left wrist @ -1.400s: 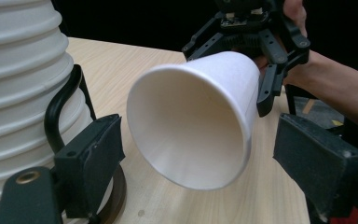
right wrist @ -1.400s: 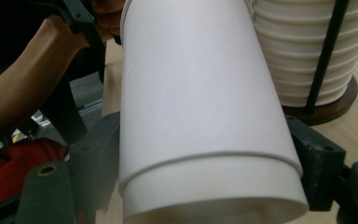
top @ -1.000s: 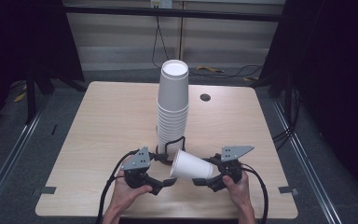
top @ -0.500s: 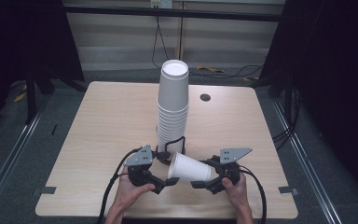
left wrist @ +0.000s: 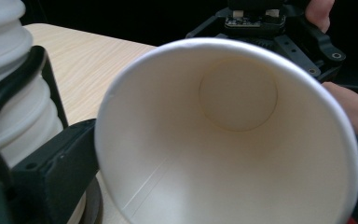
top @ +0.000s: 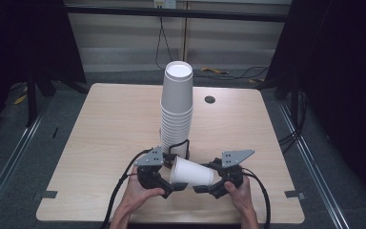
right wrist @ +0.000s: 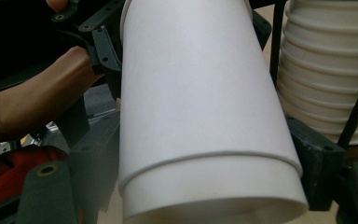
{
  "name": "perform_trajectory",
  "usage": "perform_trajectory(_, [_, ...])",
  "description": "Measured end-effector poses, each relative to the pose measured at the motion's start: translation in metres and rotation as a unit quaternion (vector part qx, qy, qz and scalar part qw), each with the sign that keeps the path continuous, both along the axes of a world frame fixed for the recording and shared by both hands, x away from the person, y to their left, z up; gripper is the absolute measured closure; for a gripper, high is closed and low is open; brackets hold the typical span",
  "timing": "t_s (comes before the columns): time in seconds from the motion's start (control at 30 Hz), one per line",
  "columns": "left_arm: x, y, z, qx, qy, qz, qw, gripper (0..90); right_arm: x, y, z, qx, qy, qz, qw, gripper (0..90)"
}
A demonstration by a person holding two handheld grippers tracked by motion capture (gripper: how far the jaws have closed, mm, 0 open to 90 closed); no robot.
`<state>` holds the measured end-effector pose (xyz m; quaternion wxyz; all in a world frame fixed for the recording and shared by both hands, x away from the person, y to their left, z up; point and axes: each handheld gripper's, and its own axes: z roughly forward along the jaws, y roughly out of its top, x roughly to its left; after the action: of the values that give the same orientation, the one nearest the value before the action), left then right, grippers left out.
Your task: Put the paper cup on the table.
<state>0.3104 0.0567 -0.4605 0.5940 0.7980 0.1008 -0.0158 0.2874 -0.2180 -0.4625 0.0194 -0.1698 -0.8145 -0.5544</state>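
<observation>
I had a single white paper cup (top: 192, 171) lying on its side between my two tongs, low over the near edge of the wooden surface (top: 100, 129), just in front of the tall stack of cups (top: 176, 107) that stood upright near the middle. The right tongs (top: 208, 183) pinched the cup at its closed bottom end: in the right gripper view the cup (right wrist: 200, 116) ran straight out from between the two black jaws, which pressed on either side of its base. The cup's open mouth pointed toward the left tongs (top: 169, 183), and in the left gripper view I looked directly into it (left wrist: 228, 140), down to the round bottom, with the right tongs (left wrist: 261, 23) and the person's fingers visible behind it. The left tongs' jaws had just been opening and stood spread, one dark jaw showing beside the cup's rim without pressing on it; the other jaw was hidden behind the cup. The stack (left wrist: 9, 84) rose just to the side in that view, its ribbed rims close to the left jaw, and it also showed beside the held cup in the right gripper view (right wrist: 335, 70). Both of the person's hands (top: 138, 198) came in from the near edge, each wrapped around its tool. A small dark round hole (top: 210, 99) sat in the surface beyond the stack.
</observation>
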Motion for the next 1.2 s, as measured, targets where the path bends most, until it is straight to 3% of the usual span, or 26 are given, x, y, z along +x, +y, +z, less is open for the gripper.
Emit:
perform_trajectory(0.2, [0.003, -0.001, 0.0, -0.006, 0.005, -0.009, 0.9999, 2.7, 0.001, -0.001, -0.001, 0.001, 0.0, 0.003, 1.0, 22.7])
perform_trajectory(0.3, [0.004, -0.001, 0.0, -0.021, 0.013, -0.016, 0.9996, 3.3, 0.001, -0.001, 0.0, 0.002, -0.002, 0.008, 1.0, 22.7])
perform_trajectory(0.47, [0.003, -0.002, 0.0, -0.019, 0.012, -0.019, 0.9996, 4.2, 0.001, -0.001, -0.001, 0.003, -0.001, 0.013, 0.9999, 22.7])
perform_trajectory(0.63, [0.004, 0.002, 0.002, -0.029, 0.018, -0.037, 0.9987, 7.8, 0.002, -0.003, -0.004, 0.005, 0.002, 0.026, 0.9996, 22.1])
perform_trajectory(0.9, [0.001, 0.003, 0.005, -0.014, 0.003, -0.031, 0.9994, 9.1, 0.004, -0.001, -0.008, 0.006, 0.008, 0.032, 0.9994, 20.4])
perform_trajectory(1.2, [-0.001, 0.006, 0.008, 0.003, 0.002, -0.019, 0.9998, 9.2, 0.003, -0.008, -0.01, 0.015, 0.003, 0.002, 0.9999, 13.5])
